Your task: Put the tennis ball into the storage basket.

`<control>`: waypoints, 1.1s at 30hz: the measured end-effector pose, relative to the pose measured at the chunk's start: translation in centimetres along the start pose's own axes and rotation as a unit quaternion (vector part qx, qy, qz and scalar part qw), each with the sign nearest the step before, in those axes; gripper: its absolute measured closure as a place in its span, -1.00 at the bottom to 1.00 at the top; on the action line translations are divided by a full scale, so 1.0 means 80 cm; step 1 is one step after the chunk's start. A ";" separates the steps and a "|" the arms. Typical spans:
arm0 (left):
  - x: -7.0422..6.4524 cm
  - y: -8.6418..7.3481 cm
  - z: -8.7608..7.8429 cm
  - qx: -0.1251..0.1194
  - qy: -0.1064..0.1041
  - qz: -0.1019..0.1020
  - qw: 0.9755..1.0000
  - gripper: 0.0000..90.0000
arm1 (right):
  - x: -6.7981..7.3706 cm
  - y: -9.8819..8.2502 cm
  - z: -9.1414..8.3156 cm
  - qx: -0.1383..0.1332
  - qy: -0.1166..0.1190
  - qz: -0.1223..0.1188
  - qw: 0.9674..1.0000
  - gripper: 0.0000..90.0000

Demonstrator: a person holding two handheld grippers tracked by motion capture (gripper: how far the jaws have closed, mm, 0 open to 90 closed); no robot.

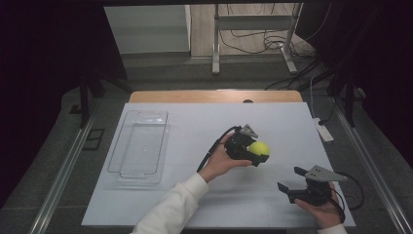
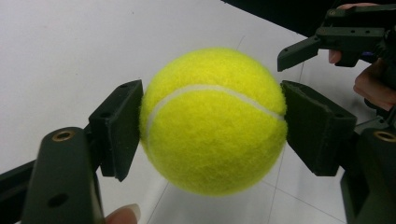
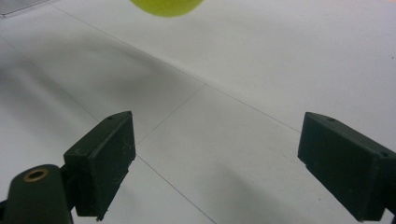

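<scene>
While the left gripper point(image 1: 257, 152) clamps a yellow tennis ball point(image 1: 259, 148) between its two black pads, the ball hangs clear of the white tabletop point(image 1: 195, 122), right of its middle. From the left gripper view the hold looks square: one pad presses on each side of the tennis ball point(image 2: 213, 121), and the white seam curves across its face from pad to pad. Being round, the ball has no long axis to worry about, so how the gripper is turned should matter little when it lets go.

What the coming move seems to turn on is the clear plastic tray point(image 1: 139, 146). It lies well apart from the ball, off to the left across the bare sheet, its long side running away from the person. It looks empty; I see nothing inside it. The left hand point(image 1: 219, 163) is plainly the nearer one to it, and it already has the ball, so I would guess the carry goes leftward to the tray.

The right gripper point(image 1: 294, 179) rests low at the near right of the tabletop, jaws standing wide open with nothing between them. In its own view the two pads point(image 3: 100, 163) frame only the white surface, with the underside of the tennis ball point(image 3: 166, 7) showing at the top edge.
</scene>
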State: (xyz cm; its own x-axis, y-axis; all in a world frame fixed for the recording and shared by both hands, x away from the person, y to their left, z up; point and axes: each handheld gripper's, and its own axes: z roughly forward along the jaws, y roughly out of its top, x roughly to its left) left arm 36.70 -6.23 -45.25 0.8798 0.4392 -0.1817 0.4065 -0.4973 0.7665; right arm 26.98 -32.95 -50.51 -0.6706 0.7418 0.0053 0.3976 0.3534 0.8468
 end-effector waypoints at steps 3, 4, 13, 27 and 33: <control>0.000 0.000 -0.005 -0.004 0.001 0.002 1.000 -0.40 | 0.000 0.000 0.000 0.000 0.001 0.000 1.000 -0.74; 0.000 0.000 -0.005 -0.005 0.001 0.002 1.000 -0.40 | 0.000 0.000 0.000 0.000 0.001 0.000 1.000 -0.74; -0.001 -0.002 -0.011 -0.012 0.006 -0.004 1.000 -0.40 | 0.000 0.000 0.000 0.000 0.000 0.000 1.000 -0.74; 0.002 -0.008 -0.025 -0.025 0.016 -0.007 1.000 -0.40 | 0.000 0.000 0.000 0.000 0.001 -0.001 1.000 -0.74; 0.003 -0.012 -0.035 -0.031 0.019 -0.007 0.999 -0.40 | 0.000 0.000 0.000 0.000 0.001 -0.001 1.000 -0.74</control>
State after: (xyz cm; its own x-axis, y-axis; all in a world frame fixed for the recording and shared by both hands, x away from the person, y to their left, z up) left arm 35.83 -3.54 -44.31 0.8636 0.4746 -0.1700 0.4017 -0.4443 0.8008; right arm 26.99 -32.91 -50.53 -0.6729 0.7397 0.0055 0.3961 0.3539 0.8473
